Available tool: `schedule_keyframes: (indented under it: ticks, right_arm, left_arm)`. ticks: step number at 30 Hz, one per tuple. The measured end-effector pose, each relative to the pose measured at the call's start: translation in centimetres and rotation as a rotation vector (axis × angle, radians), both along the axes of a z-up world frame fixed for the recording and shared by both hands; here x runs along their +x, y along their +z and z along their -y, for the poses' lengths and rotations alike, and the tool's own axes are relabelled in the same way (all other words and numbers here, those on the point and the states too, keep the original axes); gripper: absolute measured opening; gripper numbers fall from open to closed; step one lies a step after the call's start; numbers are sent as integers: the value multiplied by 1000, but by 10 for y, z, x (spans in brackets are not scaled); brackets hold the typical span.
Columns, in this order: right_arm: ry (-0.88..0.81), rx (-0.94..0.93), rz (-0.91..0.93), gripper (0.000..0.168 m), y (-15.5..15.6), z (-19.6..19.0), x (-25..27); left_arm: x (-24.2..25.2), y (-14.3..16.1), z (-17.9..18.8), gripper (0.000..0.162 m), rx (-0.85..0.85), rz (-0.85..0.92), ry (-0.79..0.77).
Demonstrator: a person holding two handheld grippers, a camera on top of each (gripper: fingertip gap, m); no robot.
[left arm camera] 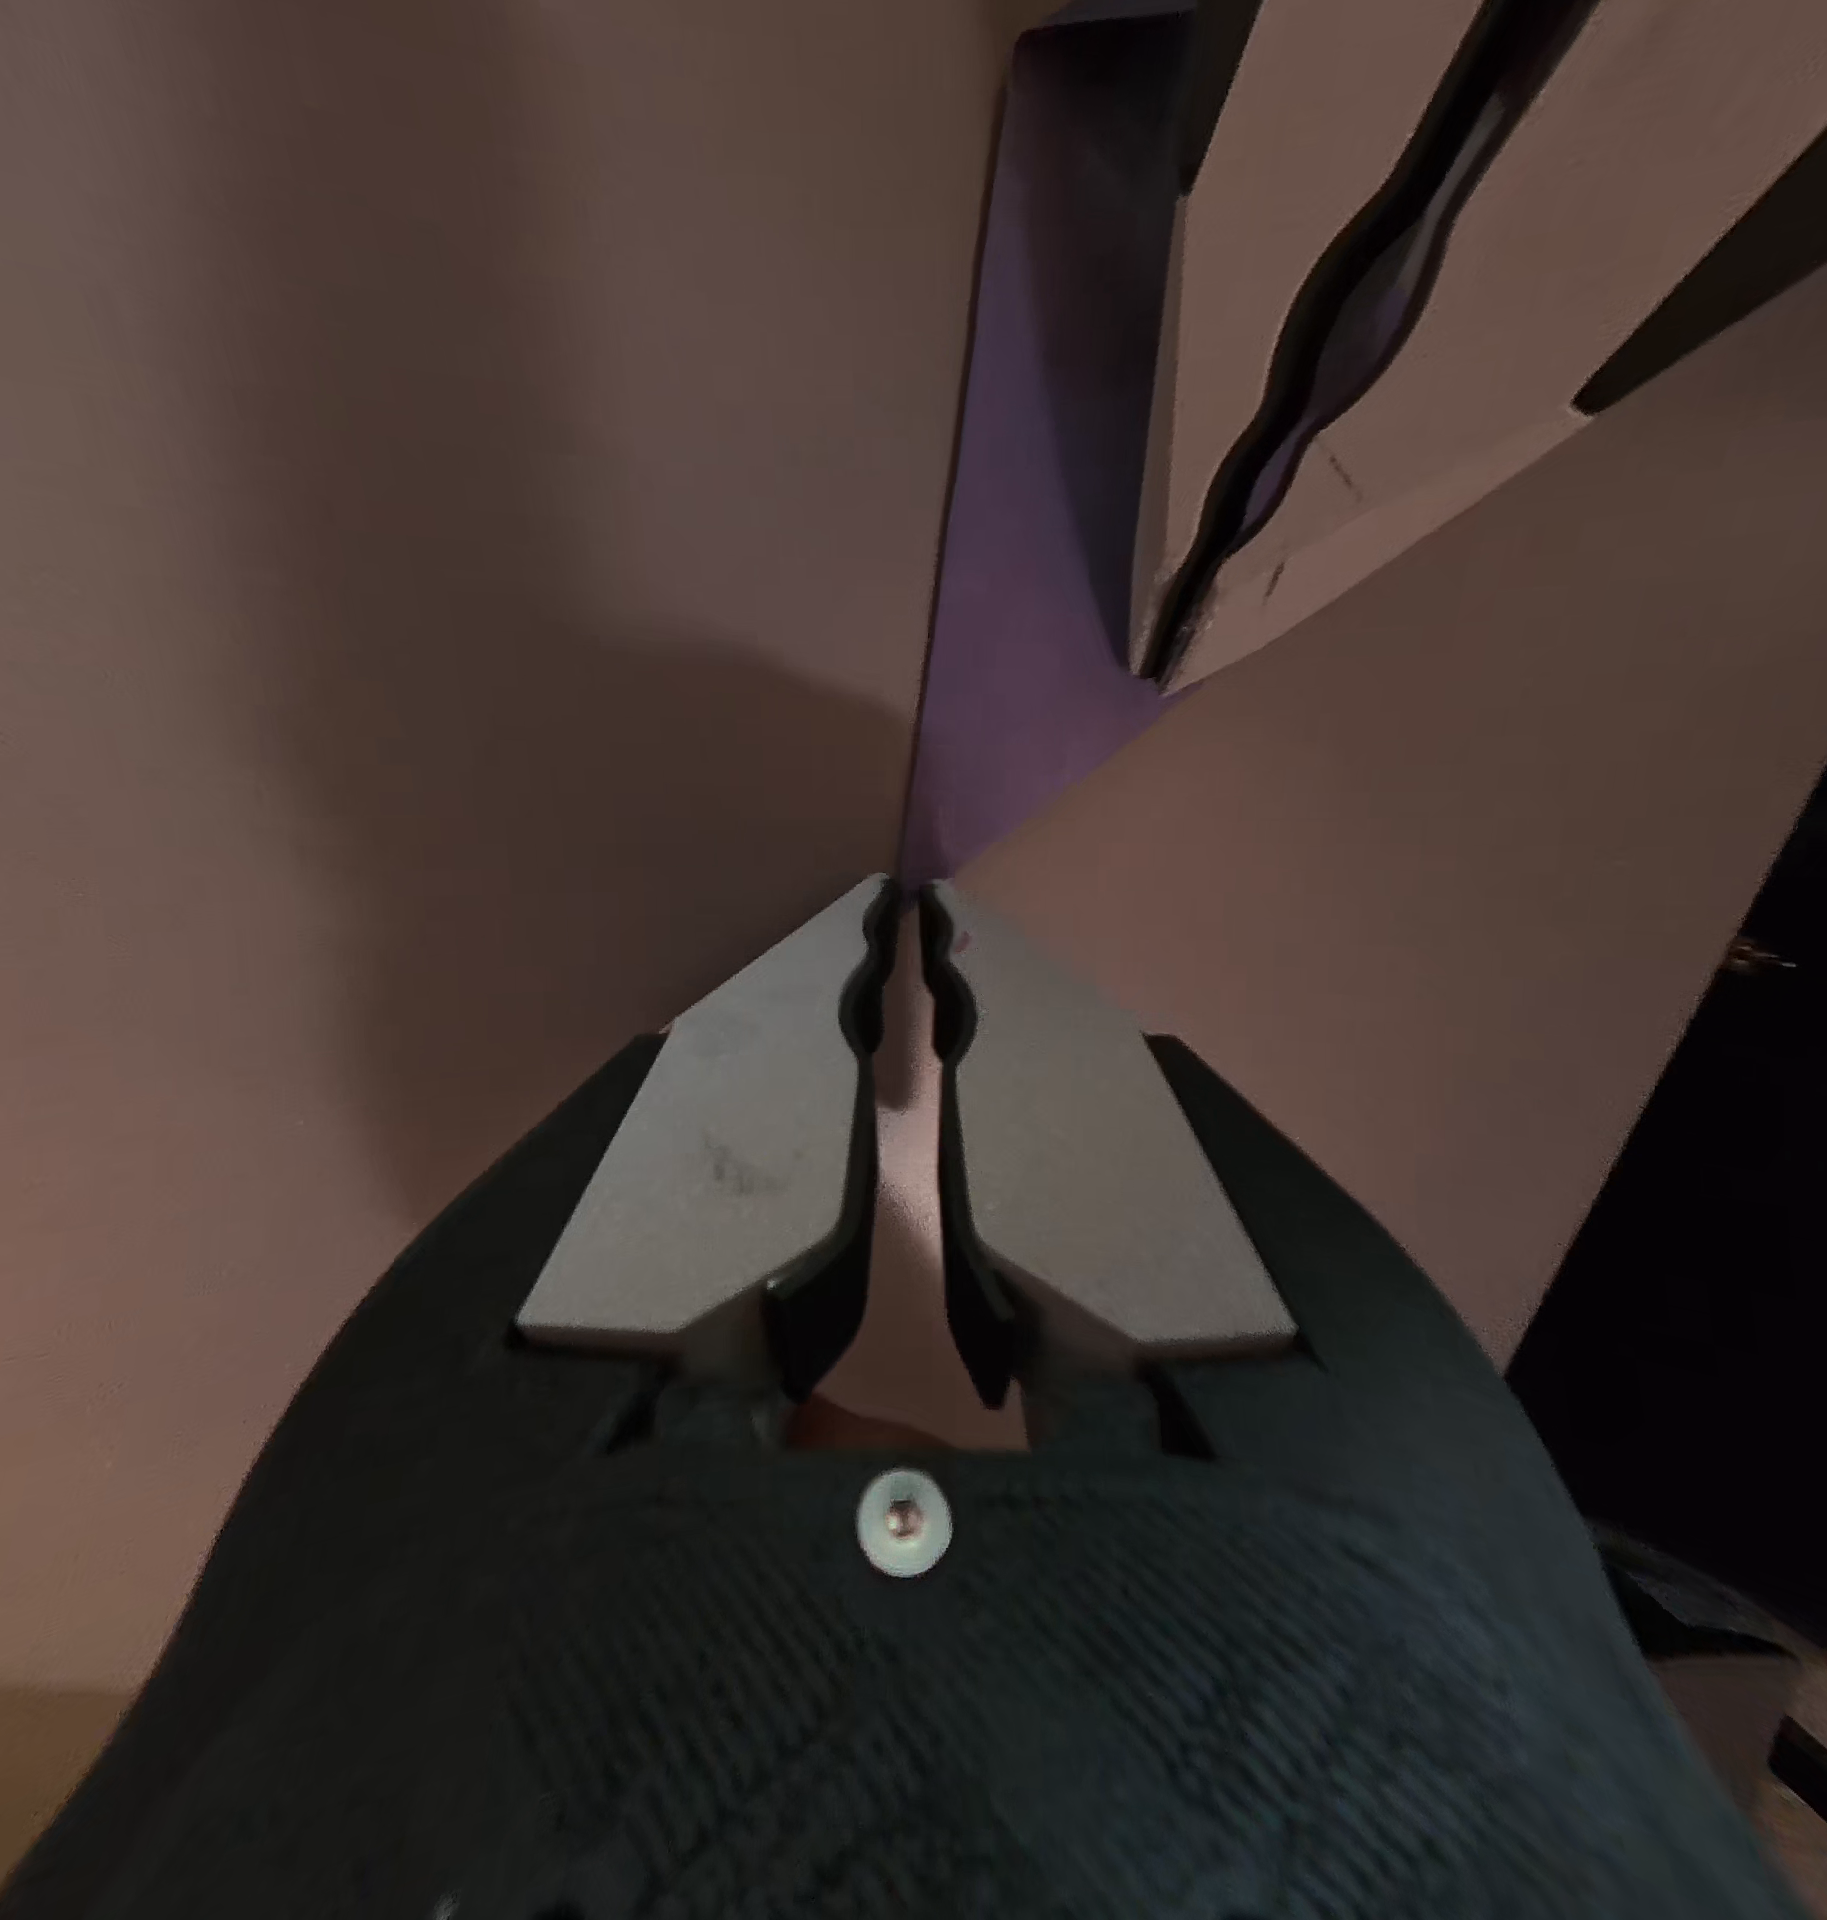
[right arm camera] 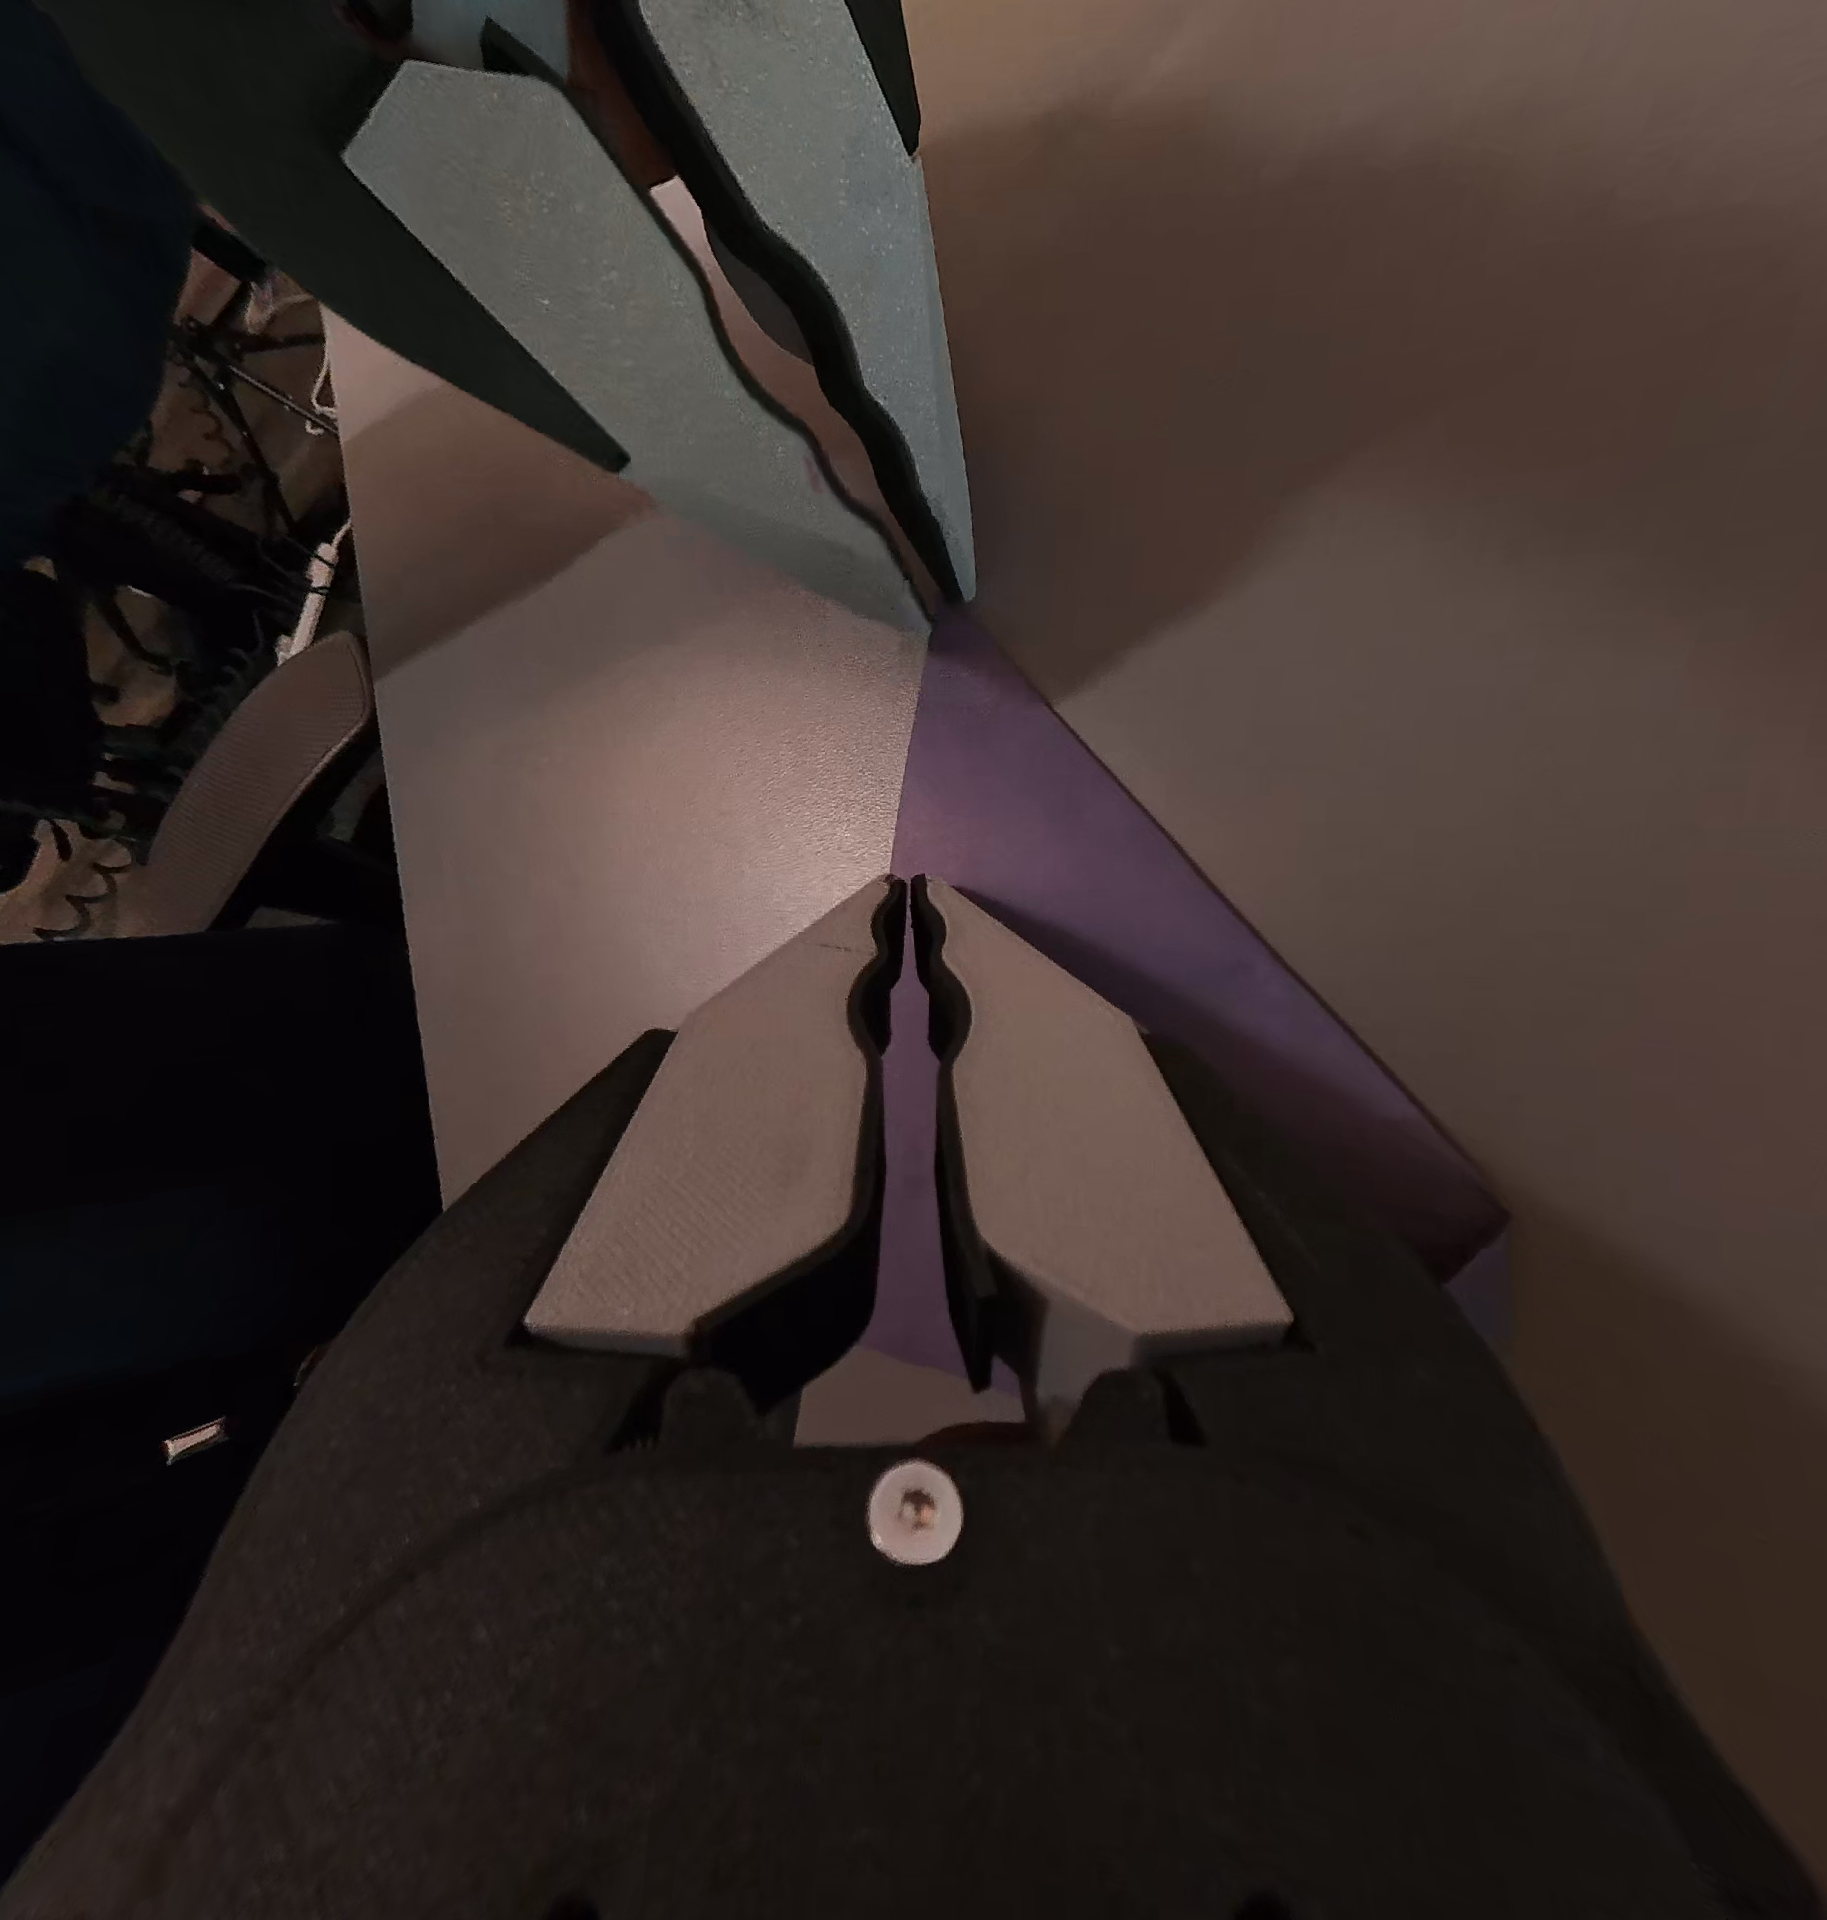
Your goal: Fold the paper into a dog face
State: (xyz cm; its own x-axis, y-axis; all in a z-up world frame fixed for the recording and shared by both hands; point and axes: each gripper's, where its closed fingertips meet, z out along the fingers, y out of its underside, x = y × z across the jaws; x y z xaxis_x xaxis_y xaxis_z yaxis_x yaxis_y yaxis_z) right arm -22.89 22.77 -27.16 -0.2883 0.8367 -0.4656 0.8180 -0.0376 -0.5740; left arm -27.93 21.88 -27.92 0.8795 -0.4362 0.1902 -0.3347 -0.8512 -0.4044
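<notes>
A purple paper (right arm camera: 1075, 831) lies folded on a pale table (right arm camera: 628, 779), with a lighter layer showing at its near corner. It also shows in the left wrist view (left arm camera: 1023, 582). My left gripper (left arm camera: 907, 896) is shut, its tips meeting on the paper's pointed corner; it also shows in the right wrist view (right arm camera: 940, 597). My right gripper (right arm camera: 909, 888) is shut, its tips resting on the paper's left edge, with purple showing under its fingers. In the left wrist view the right gripper (left arm camera: 1158, 665) sits at the far end of that same edge.
The table's edge (right arm camera: 389, 727) runs down the left of the right wrist view. Beyond it are a grey chair (right arm camera: 254, 790) and tangled cables (right arm camera: 213, 436) on the floor. The table stretches away to the right of the paper (right arm camera: 1460, 623). My hands' fingertips stand some 6 centimetres from each other.
</notes>
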Motion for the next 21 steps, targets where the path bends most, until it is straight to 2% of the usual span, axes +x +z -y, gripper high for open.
schedule_keyframes:
  ticks: [8,15,21]
  right_arm:
    - [-5,9,9,0,-4,-1,-1]
    - [-13,-10,-16,0,3,-2,-2]
    - [-11,-6,-12,0,1,-1,-3]
  left_arm:
    - [2,1,-1,0,28,-35,-20]
    - [1,22,-6,0,69,55,22]
    - [2,24,-7,0,68,63,21]
